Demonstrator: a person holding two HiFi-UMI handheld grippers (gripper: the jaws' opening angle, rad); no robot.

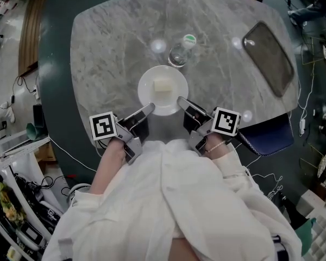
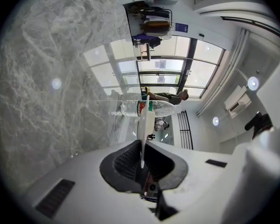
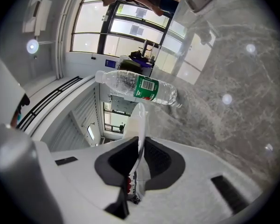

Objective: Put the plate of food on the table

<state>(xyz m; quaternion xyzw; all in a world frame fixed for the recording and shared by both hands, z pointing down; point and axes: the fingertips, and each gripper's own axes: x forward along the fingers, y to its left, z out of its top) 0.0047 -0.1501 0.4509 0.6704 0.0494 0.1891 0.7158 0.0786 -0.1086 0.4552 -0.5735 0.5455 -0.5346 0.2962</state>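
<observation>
So the plate sits level at centre frame, I have left tongs and right tongs clenched on opposite rims.

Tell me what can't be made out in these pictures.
- Food: in the head view it is a pale block too small to identify. Both gripper views see the plate edge-on, hiding it.
- Plate resting on the table or lifted: the head view looks straight down.
- Bottle label print: too small in the right gripper view.
</observation>
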